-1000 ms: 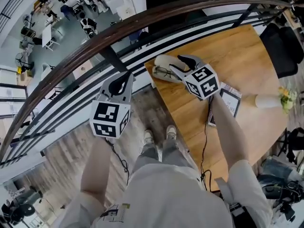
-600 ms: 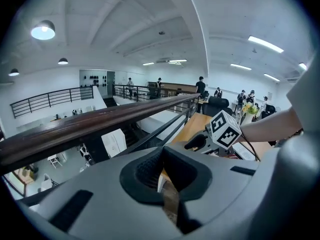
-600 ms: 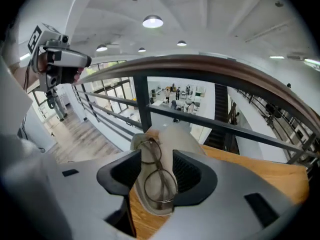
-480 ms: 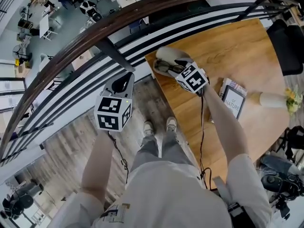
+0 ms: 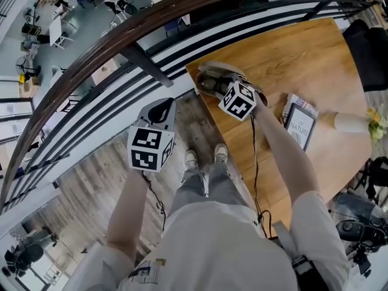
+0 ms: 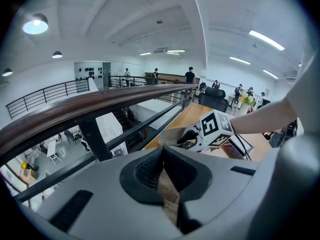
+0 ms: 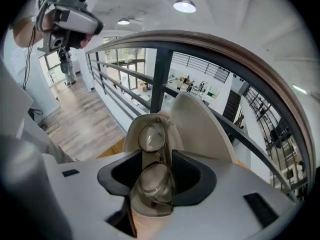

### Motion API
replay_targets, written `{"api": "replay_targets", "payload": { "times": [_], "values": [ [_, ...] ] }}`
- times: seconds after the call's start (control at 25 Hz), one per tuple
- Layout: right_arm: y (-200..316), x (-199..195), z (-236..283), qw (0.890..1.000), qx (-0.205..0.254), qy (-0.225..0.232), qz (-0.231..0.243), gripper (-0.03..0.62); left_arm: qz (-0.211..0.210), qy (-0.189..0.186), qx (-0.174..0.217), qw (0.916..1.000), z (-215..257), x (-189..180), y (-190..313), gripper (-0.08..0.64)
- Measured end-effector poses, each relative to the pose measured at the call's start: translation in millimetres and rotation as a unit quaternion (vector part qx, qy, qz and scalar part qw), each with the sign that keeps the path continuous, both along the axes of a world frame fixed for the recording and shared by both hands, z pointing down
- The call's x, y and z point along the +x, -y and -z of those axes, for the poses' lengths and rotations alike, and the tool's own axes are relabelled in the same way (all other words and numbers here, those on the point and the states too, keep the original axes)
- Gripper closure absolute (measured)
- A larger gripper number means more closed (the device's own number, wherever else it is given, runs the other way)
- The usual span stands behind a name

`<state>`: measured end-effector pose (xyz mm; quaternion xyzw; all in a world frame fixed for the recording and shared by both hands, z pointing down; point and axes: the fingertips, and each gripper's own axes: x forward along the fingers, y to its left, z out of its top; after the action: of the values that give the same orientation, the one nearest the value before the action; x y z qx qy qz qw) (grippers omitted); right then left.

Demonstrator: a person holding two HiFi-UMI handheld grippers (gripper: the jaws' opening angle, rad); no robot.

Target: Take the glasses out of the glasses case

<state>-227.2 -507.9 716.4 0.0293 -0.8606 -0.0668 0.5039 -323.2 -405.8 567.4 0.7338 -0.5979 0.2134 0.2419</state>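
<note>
Right gripper view: right gripper (image 7: 157, 171) has its jaws apart, straddling the near end of the open glasses case (image 7: 200, 129). The glasses (image 7: 151, 136) lie folded in the case's lower shell, one lens between the pads, the other further up frame. Can't confirm the pads are pressing on anything; reads as a loose straddle, not a clamp. Case lid stands up behind, right of centre.

Head view: case (image 5: 209, 77) sits at the table (image 5: 303, 59) corner nearest the railing, centre-top of frame. Right gripper (image 5: 223, 86) points steeply down into it, marker cube just below-right. Glasses (image 5: 212, 85) partly visible inside, dark frame. Book (image 5: 299, 125) lies flat to the right of the case, well apart from it. White vase (image 5: 350, 122) lies at the right edge.

Left gripper (image 5: 159, 109) hangs off the table, left of centre, over the wood floor, just below the dark handrail (image 5: 121, 38).

Left gripper view: left gripper (image 6: 161, 156) jaws together at the tips, nothing between them, only floor showing through the slit lower down. Case (image 6: 170, 134) and right gripper (image 6: 192, 138) sit mid-frame beyond it, on the table edge.
</note>
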Motion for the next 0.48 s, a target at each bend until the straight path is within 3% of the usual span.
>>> {"api": "replay_targets", "payload": {
  "times": [0.24,0.36,0.48],
  "values": [
    [-5,-3,-14,0.995,0.047,-0.054,0.071,0.419,0.008,-0.014,-0.011,0.9998,-5,1,-16,0.543],
    [-5,-6,-19,0.99,0.037,-0.08,0.106,0.431,0.011,-0.018,-0.015,0.9997,-10,2,-21,0.543],
    [-11,-7,-11,0.991,0.002,-0.079,0.105,0.456,0.014,-0.021,-0.018,0.9995,-10,5,-29,0.543]
  ]
}}
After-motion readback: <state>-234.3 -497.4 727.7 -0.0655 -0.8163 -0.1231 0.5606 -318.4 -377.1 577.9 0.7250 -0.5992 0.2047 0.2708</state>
